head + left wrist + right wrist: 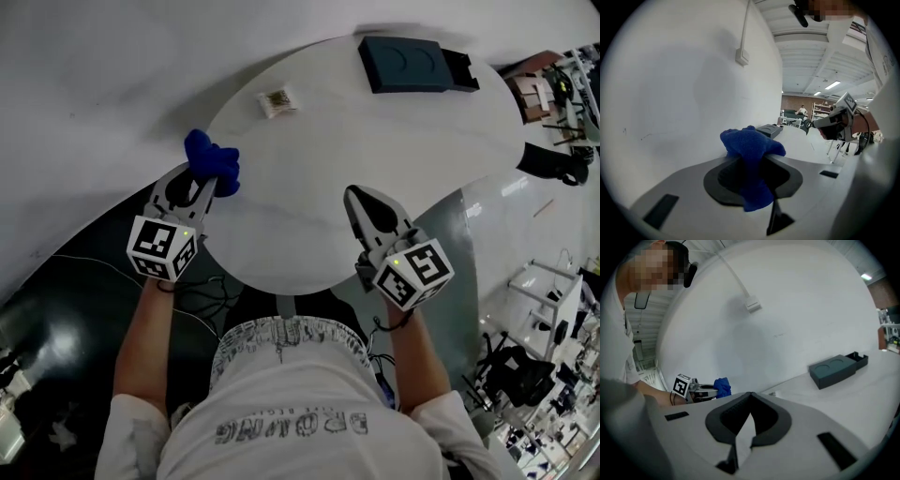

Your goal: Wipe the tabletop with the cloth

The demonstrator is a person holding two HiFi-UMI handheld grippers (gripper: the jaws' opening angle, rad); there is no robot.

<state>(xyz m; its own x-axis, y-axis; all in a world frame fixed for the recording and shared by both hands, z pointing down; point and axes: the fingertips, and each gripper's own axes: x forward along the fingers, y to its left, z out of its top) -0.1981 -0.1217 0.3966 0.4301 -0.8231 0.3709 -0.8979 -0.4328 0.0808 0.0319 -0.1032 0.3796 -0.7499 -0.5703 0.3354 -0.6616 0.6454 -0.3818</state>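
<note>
Step in hand: the start of the wipe is judged to be at hand; the cloth [214, 161] is gripped and brought to the table's left edge, with no stroke across the top to be read from the scene.
Cloth: blue, bunched; held at the left rim of the white tabletop [375, 169]. Whether it touches the surface cannot be told.
Left gripper [201, 185]: jaws clamped on the cloth, which is seen bulging above the tips and hanging down between them in the left gripper view [751, 147].
Right gripper [360, 199]: jaw tips brought together, nothing held; poised over the near edge of the table, well apart from the cloth.
Other things on top: a dark tray [412, 64] at the far side; a small packet [277, 101] left of centre, beyond the cloth.
Next move, as judged: the cloth is to be pressed flat to the surface and drawn across in passes from the left rim inward.
Care called for: the packet lies near the likely first pass; it may be pushed along unless it is skirted or lifted.
</note>
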